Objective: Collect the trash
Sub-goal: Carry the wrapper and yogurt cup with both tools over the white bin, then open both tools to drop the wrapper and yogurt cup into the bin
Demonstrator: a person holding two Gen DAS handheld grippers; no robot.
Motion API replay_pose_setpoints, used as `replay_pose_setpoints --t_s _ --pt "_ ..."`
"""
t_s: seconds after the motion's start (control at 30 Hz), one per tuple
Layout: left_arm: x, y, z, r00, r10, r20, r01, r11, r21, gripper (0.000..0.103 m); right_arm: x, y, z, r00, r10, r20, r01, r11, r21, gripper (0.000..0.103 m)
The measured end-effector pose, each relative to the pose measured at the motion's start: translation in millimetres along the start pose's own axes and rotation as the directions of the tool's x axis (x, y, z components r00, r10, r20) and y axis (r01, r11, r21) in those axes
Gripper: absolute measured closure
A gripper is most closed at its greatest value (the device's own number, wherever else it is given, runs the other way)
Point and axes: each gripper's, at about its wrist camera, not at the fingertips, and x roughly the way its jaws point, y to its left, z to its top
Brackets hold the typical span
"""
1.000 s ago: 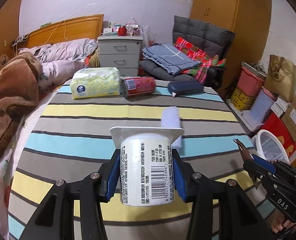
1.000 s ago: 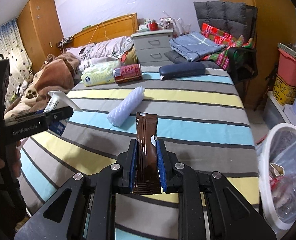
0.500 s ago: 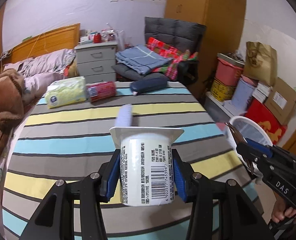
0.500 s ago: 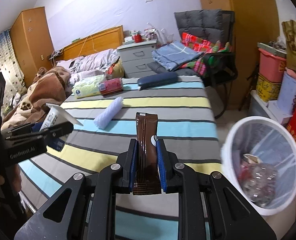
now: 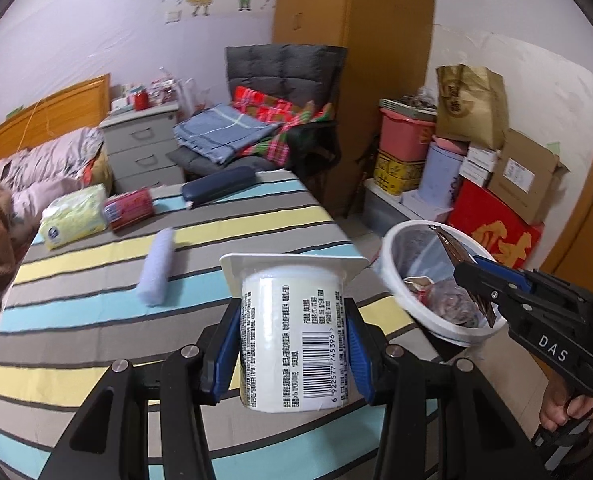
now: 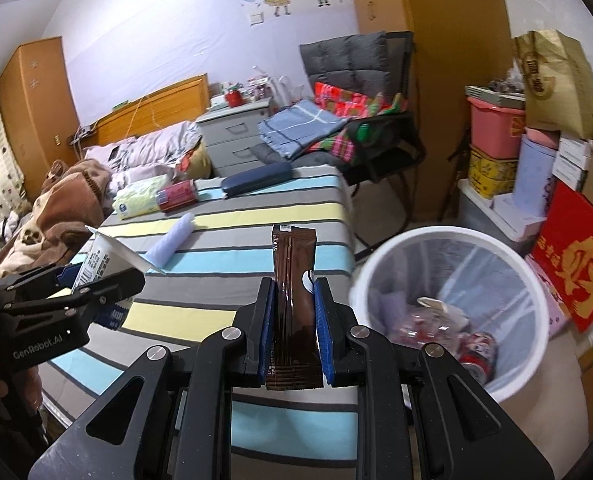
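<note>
A striped bedspread [image 5: 96,300] covers the bed in this cluttered bedroom. Nearest you, your left gripper [image 5: 294,340] clamps a white yogurt cup [image 5: 292,336] above the bedspread's right edge. Your right gripper [image 6: 294,332] pinches a brown sachet [image 6: 294,304] upright just beside the white trash bin [image 6: 452,312] on the floor. Farther off, a pale foam roll [image 5: 156,268] lies mid-bedspread; a tissue pack [image 5: 74,222], red can [image 5: 130,209] and navy case [image 5: 218,182] line the far edge.
</note>
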Motion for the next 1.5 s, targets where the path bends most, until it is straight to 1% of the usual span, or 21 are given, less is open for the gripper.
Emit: replay_pose_setpoints --t_s 0.3,0.5,0.63,0.83,0.93,1.1,1.3,1.5 --pt "20 -58 13 0.996 -0.084 -0.007 0.084 0.993 0.077 0.055 -16 -44 -4 0.997 -0.071 0.011 0.071 0.996 0.058 0.083" --pt "45 -100 20 0.989 -0.145 -0.038 0.149 0.982 0.119 0.055 -16 -71 -9 0.993 -0.12 -0.006 0.12 0.988 0.093 0.083" --pt "61 -126 22 0.983 -0.171 -0.058 0.178 0.972 0.151 0.055 -18 -87 -10 0.989 -0.148 -0.013 0.149 0.982 0.113 0.083" --pt "87 -154 27 0.979 -0.186 -0.088 0.199 0.963 0.182 0.055 -16 -106 -14 0.982 -0.183 -0.039 0.187 0.974 0.126 0.083" --pt "100 -160 29 0.975 -0.192 -0.11 0.209 0.962 0.177 0.055 -14 -114 -14 0.98 -0.196 -0.046 0.2 0.972 0.127 0.083" --pt "122 -170 32 0.974 -0.18 -0.134 0.204 0.96 0.19 0.055 -9 -124 -12 0.975 -0.214 -0.051 0.219 0.967 0.126 0.083" --pt "143 -173 36 0.972 -0.172 -0.161 0.201 0.962 0.186 0.054 1 -135 -11 0.97 -0.232 -0.067 0.239 0.963 0.128 0.083" --pt "153 -172 41 0.968 -0.197 -0.157 0.221 0.962 0.159 0.054 11 -148 -12 0.967 -0.236 -0.098 0.248 0.959 0.138 0.083"
